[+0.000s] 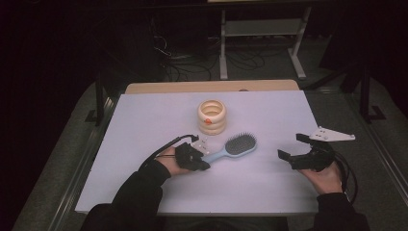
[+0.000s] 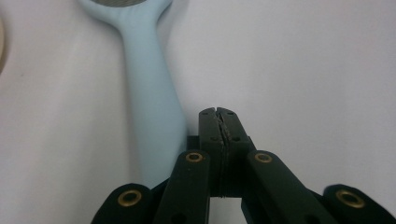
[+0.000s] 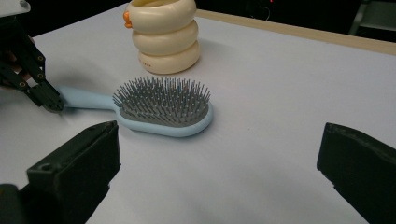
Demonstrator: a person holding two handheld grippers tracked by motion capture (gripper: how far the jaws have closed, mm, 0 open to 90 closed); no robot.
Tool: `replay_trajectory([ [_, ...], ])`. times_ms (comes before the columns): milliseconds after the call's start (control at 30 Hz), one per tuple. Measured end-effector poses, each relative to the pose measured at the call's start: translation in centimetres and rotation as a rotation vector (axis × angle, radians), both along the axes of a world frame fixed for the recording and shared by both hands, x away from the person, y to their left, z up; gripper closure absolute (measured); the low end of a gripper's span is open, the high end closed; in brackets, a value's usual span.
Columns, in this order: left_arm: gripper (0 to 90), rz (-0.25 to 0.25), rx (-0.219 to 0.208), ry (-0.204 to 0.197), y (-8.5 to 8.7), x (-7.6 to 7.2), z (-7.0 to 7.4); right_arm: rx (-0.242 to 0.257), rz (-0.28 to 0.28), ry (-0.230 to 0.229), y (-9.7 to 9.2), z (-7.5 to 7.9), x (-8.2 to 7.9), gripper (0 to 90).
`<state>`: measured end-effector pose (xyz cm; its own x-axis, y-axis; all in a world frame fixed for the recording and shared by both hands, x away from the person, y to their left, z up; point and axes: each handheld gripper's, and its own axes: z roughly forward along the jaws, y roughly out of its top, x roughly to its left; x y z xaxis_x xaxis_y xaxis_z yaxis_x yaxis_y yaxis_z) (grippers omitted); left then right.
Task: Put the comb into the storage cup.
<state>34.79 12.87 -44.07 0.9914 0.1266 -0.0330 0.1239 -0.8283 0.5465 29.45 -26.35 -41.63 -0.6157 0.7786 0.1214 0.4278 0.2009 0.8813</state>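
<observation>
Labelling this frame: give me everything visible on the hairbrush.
The hairbrush is pale blue, plastic-looking, with an oval head of dark grey bristles facing up and a slim handle. It lies flat on the white table, in front of the cream ringed holder, handle toward the shut left gripper, whose tips sit beside the handle end; contact unclear.

On the white table (image 1: 269,187), a light-blue hairbrush (image 1: 235,146) lies bristles up at the centre, and a cream ringed container (image 1: 211,117) stands just beyond it on the far side, a narrow strip of bare surface parting the two. The left gripper (image 1: 204,165), jaws pressed together, sits at the tip of the brush's handle and blocks the approach from the near left. The right gripper (image 1: 291,146), jaws spread wide, hovers well to the right, with open tabletop between it and the brush head, and the whole near edge lies free.
</observation>
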Motion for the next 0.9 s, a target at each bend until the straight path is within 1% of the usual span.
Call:
replay_trajectory([
  [67,90.0,0.006,-0.006,0.006,0.1,0.0,0.0,0.000,0.000,0.001,0.0,0.0,0.0,0.0],
  [233,90.0,0.006,-0.006,0.003,0.4,0.1,0.4,0.000,0.000,0.002,0.0,0.0,0.0,0.0],
  [333,90.0,0.009,0.000,-0.004,0.5,0.1,0.9,0.001,0.001,0.001,0.0,0.0,0.0,0.0],
  [467,90.0,0.006,-0.006,-0.020,0.6,0.0,1.7,0.000,0.002,0.002,0.0,0.0,0.0,0.0],
  [567,90.0,0.004,-0.010,-0.032,0.5,0.0,2.3,0.000,0.002,0.003,0.1,0.0,0.0,0.0],
  [700,90.0,-0.001,-0.013,-0.039,0.3,0.1,2.8,0.000,0.002,0.003,0.0,0.0,0.0,0.0],
  [767,89.2,0.003,-0.007,-0.043,0.1,0.2,3.0,0.000,0.003,0.004,0.0,0.0,0.0,0.0],
  [900,86.5,0.021,-0.009,-0.040,0.0,0.6,3.4,0.001,0.003,0.003,0.0,0.0,0.0,0.0],
])
